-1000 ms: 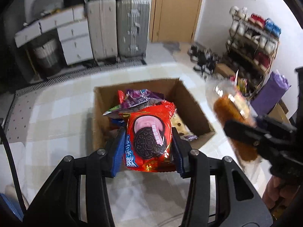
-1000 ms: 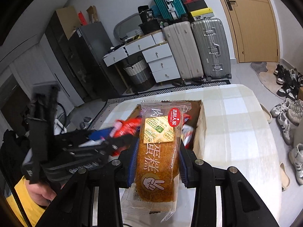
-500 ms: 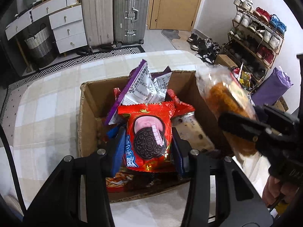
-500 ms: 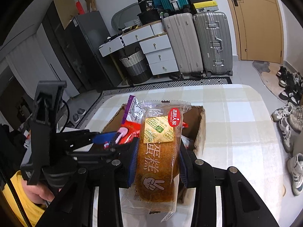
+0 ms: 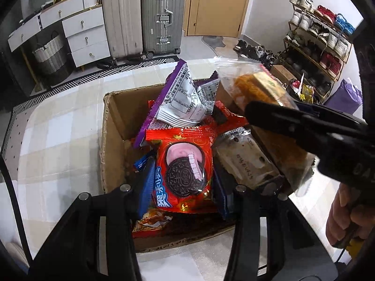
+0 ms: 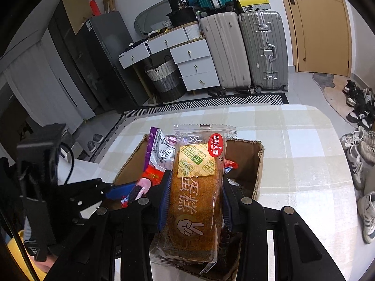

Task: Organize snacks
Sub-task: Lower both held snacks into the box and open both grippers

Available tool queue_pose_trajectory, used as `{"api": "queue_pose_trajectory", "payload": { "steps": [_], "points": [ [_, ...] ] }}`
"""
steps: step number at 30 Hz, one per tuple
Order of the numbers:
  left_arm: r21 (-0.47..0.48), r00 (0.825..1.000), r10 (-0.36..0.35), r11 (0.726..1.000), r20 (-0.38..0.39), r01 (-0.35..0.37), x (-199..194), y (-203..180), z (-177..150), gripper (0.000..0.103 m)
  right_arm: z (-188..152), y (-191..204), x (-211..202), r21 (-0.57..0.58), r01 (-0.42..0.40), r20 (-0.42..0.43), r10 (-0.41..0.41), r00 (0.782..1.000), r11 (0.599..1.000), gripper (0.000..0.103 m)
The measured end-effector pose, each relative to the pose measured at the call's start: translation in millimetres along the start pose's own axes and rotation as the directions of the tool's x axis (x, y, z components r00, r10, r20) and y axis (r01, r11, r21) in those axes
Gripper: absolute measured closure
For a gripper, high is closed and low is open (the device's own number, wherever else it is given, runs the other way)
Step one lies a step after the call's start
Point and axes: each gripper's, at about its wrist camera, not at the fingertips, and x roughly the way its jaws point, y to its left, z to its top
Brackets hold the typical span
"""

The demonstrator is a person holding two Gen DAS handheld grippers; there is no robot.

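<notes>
Both tongs hang over the box (image 5: 112, 140) on the table (image 5: 58, 140): left tongs (image 5: 182, 180) clamp the Oreo pack (image 5: 185, 171), right tongs (image 6: 194, 201) clamp the cake (image 6: 196, 187). Best lower each into a free gap, then release 1 at a time.

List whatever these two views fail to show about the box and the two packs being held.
- Cardboard box floor: left wrist view, buried under snacks such as the purple-edged packet.
- Box near wall: right wrist view, hidden behind the cake pack and the right gripper.
- Oreo pack lower end: left wrist view, hidden between the fingers of the left gripper.
- Clear-wrapped snack: label print too small to read.
</notes>
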Motion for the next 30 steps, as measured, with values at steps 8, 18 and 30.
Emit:
{"api": "queue_pose_trajectory", "payload": {
  "steps": [8,18,30],
  "points": [
    [0.001,1.0,-0.003,1.0,0.008,0.003,-4,-2,-4,0.061,-3,-5,7,0.024,0.007,-0.008,-0.007,1.0,1.0,0.066],
    [0.026,0.999,-0.009,1.0,0.04,0.008,-25,-22,-9,0.061,-6,-7,11,0.044,-0.003,-0.016,0.003,1.0,0.999,0.066],
    [-0.026,0.995,0.001,1.0,0.095,0.001,-66,-12,-6,0.06,-5,-17,12,0.109,0.0,-0.001,0.0,1.0,0.994,0.066]
  ]
}}
